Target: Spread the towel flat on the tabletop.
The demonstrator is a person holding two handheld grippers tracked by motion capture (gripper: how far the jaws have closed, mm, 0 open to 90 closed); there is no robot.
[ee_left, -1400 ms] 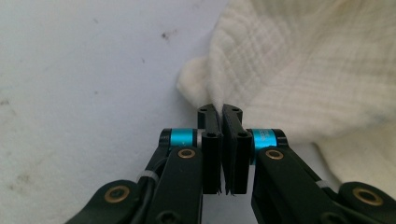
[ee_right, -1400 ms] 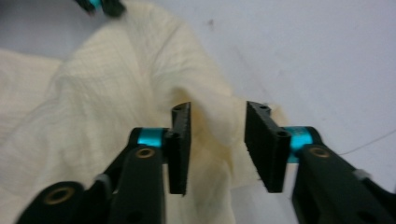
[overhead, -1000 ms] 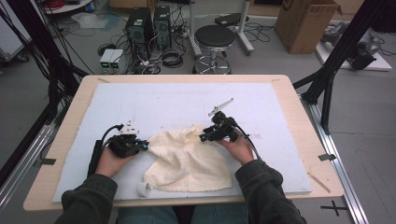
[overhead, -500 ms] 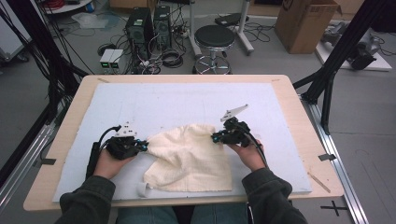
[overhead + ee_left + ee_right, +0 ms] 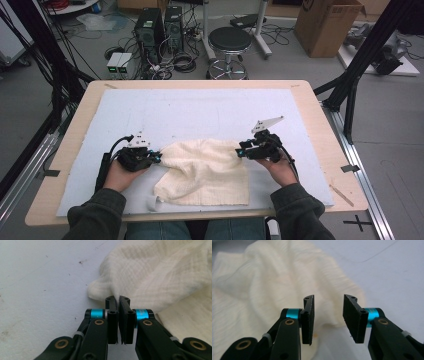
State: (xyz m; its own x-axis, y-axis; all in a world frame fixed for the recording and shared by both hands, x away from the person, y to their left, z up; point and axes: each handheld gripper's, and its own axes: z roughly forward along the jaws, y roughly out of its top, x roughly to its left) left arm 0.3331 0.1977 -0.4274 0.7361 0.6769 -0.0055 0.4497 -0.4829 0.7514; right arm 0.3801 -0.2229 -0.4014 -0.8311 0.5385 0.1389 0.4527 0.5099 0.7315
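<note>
Cream-coloured, waffle-textured cloth [image 5: 205,170] lies rumpled on the pale blue mat [image 5: 200,110], toward the person's side of the table, and everything else is best placed from it. At the cloth's left corner the left gripper [image 5: 156,158] has its jaws pressed together on a fold of the fabric, seen plainly in the left gripper view [image 5: 117,300]. At the cloth's right edge the right gripper [image 5: 240,151] hangs with its jaws spread, the hem just beyond them and nothing between [image 5: 328,312]. Judging by the lie of it, the spreading is only partly done: the far edge is roughly straight, but ridges bunch toward the left corner and a small tab [image 5: 151,202] curls under at the near left. Beyond the cloth the mat is bare, offering ample room to pull it flat; the near side sits close to the mat's edge.
</note>
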